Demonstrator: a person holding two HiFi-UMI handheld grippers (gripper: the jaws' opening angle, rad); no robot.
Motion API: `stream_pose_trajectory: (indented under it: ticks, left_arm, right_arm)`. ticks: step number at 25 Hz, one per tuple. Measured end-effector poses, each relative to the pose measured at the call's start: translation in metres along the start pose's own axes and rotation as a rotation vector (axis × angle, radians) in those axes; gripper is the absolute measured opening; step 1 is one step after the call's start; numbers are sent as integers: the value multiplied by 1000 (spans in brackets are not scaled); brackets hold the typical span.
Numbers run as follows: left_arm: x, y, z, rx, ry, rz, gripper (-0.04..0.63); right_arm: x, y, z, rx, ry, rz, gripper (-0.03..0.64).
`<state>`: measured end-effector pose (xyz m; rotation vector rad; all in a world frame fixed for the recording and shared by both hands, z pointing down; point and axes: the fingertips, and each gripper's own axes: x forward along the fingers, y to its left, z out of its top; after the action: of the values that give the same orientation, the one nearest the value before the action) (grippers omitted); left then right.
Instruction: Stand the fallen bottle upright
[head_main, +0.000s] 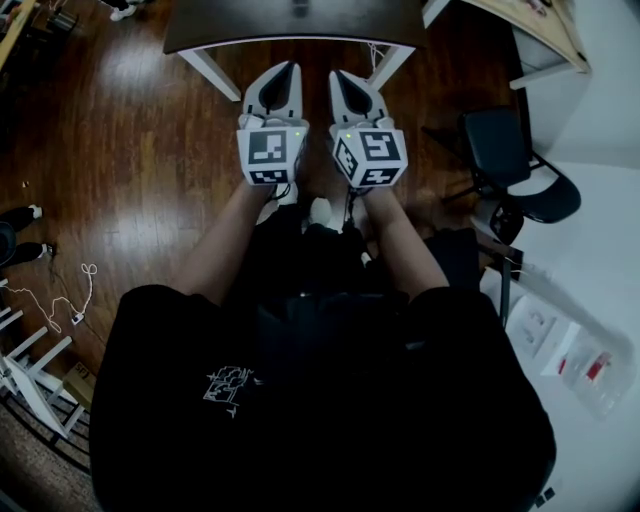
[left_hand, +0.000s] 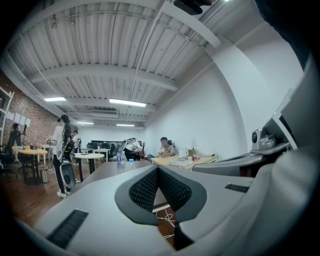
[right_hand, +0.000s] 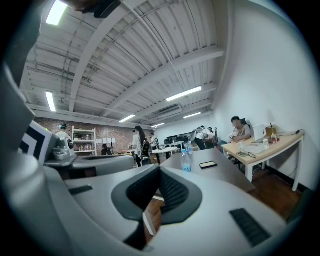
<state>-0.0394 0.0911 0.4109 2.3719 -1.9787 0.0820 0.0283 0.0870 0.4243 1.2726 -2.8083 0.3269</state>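
1. Brown wooden floor (head_main: 130, 150) filled the head view; my left claw (head_main: 287, 68) and right claw (head_main: 338, 75) hung side by side before a dark rectangular table (head_main: 230, 25), no bottle visible.
2. Left gripper view: jaws clenched, empty.
3. Right gripper view: jaws clenched, empty. A clear plastic bottle with a blue label (right_hand: 185, 161) stood upright on the table, well ahead; none lay fallen, so I judged no righting remained visible.

Black shirt (head_main: 330, 420), white print (head_main: 228, 385); pale-grey left claw (head_main: 288, 70) and right claw (head_main: 340, 76) bear black-white marker cubes (head_main: 272, 150).
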Motion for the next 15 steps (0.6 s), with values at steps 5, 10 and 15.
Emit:
stream_pose_trajectory:
  ticks: [5, 10, 15]
  left_arm:
    - [-14, 3, 8, 14, -27, -9, -2]
    - [-23, 10, 9, 16, -30, -22, -2]
    - [-25, 15, 8, 9, -33, -23, -2]
  right_arm:
    - [-4, 17, 8, -8, -15, -3, 12]
    - [-3, 27, 11, -18, -19, -18, 11]
    - [-1, 32, 11, -26, -13, -21, 11]
